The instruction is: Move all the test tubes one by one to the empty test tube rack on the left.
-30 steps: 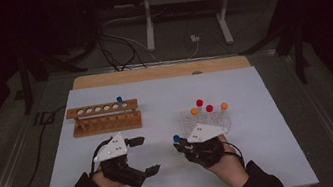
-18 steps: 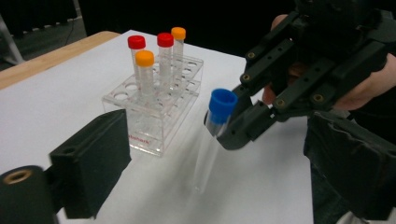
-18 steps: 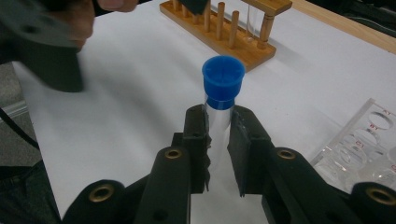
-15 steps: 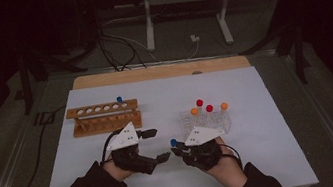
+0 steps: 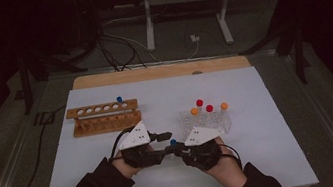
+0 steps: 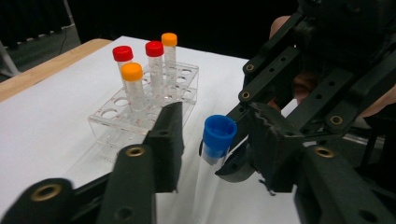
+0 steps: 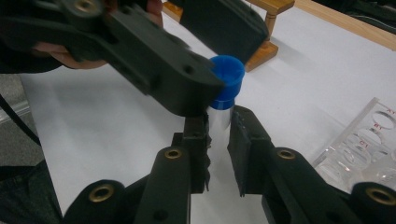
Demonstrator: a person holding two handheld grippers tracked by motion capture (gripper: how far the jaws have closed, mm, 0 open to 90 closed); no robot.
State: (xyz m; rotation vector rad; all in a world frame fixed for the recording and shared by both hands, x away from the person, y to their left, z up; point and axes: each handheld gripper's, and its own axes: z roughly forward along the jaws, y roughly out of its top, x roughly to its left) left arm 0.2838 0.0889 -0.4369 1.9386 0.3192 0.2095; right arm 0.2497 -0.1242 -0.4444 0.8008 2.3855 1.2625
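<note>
The right tool [image 7: 219, 128] grips a clear tube [image 6: 205, 186] by its body, the pads pressed on both sides just under the blue cap [image 6: 218, 134]. The tube stands nearly upright, its long axis vertical, cap end up and the bottom end pointing down toward the white table [image 5: 270, 122]; in the high view the cap [image 5: 173, 142] sits between the two tools, in front of the person's hands. The left tool [image 6: 212, 126] comes in from the side at cap height, and its jaws have just been closing with the cap between them. In the right gripper view one of its jaws lies against the cap's side; in the left gripper view a gap shows between the other jaw and the cap, so it stands narrow but not clamped. Beyond the left tool's tips stands a clear rack [image 6: 187, 77] holding two red-capped and two orange-capped tubes upright. Behind the left tool, farther up the table, a wooden rack [image 5: 102, 119] carries one blue-capped tube.
</note>
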